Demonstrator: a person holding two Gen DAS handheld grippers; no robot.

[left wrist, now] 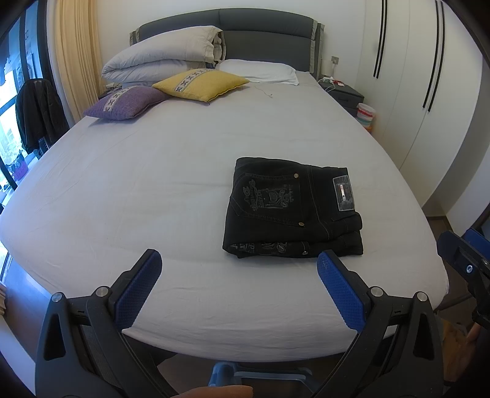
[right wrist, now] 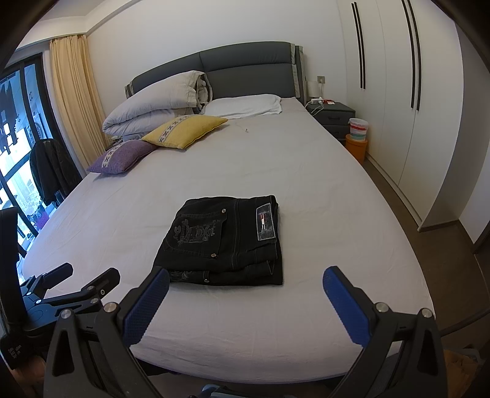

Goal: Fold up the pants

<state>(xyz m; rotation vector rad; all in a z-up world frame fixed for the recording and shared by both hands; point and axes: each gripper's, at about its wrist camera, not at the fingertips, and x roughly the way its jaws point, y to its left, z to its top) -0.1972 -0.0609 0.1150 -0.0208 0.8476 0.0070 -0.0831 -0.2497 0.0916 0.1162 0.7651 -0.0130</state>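
Nearest my lenses, both tools hang just off the foot of the bed: my left tool [left wrist: 239, 260], black-framed with blue ribbed pads, is spread wide with nothing between its fingers, and my right tool [right wrist: 246, 278] is spread just as wide and equally empty. In the right wrist view the left tool's black frame shows low at the left edge; in the left wrist view the right tool shows at the right edge, so I judge them held side by side, level, pointing up the bed and clear of the cloth. Just beyond the pads lie the black denim pants [left wrist: 291, 211], already folded into a compact rectangle, back pocket embroidery and a leather waistband patch facing up, resting on the pale grey bedsheet [left wrist: 137, 189] near the foot, toward the right side. I judge the fold essentially done. Denim in this many layers should be fairly heavy and limp, not slippery; if I had to shift it I would pinch the thick folded edge nearest me, all layers at once, so the stack does not slide apart. Farther up sit a purple cushion [left wrist: 125, 102], a yellow cushion [left wrist: 200, 84], a rolled grey duvet [left wrist: 165, 53] and the dark padded headboard [left wrist: 269, 27].
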